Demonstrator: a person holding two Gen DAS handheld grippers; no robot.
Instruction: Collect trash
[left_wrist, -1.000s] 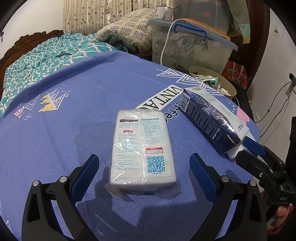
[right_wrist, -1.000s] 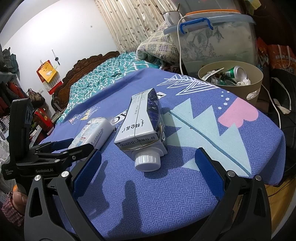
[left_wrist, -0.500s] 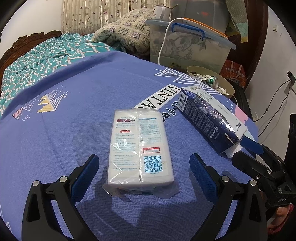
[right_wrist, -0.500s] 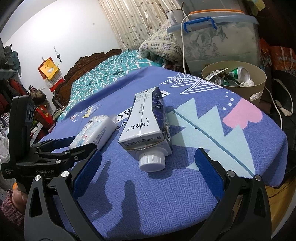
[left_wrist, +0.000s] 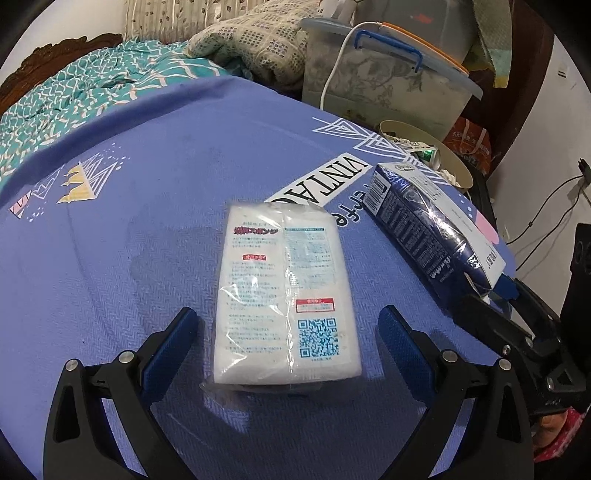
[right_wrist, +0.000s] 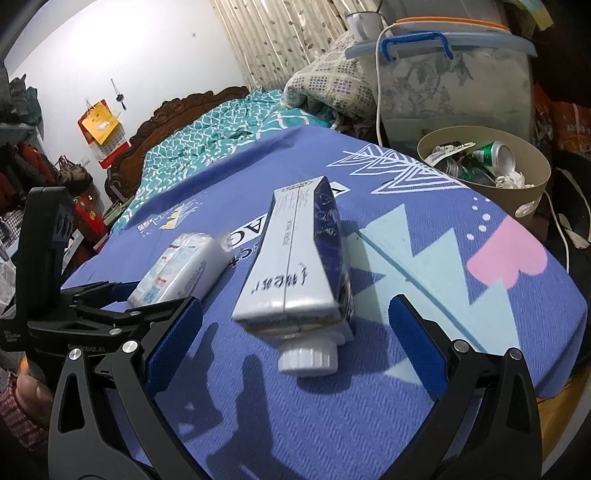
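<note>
A white plastic-wrapped packet (left_wrist: 284, 291) with a QR code lies flat on the blue cloth. My left gripper (left_wrist: 288, 332) is open, its fingers straddling the packet's near end without touching it. To its right lies a dark blue and white milk carton (left_wrist: 428, 229) on its side. In the right wrist view the carton (right_wrist: 299, 269) points its white screw cap (right_wrist: 308, 358) at me, and my right gripper (right_wrist: 295, 325) is open on either side of the cap end. The packet (right_wrist: 181, 269) shows at the carton's left.
A tan waste bin (right_wrist: 532, 188) holding cans and crumpled paper stands past the cloth's far right edge. Behind it is a lidded plastic storage box (right_wrist: 450, 77) with a white cable. A bed with teal bedding (left_wrist: 74, 99) lies beyond. A hand (right_wrist: 29, 387) holds the left gripper.
Both grippers have moved forward slightly. The packet and the carton now sit a little further in between the open fingers. Neither object has moved on the cloth.
</note>
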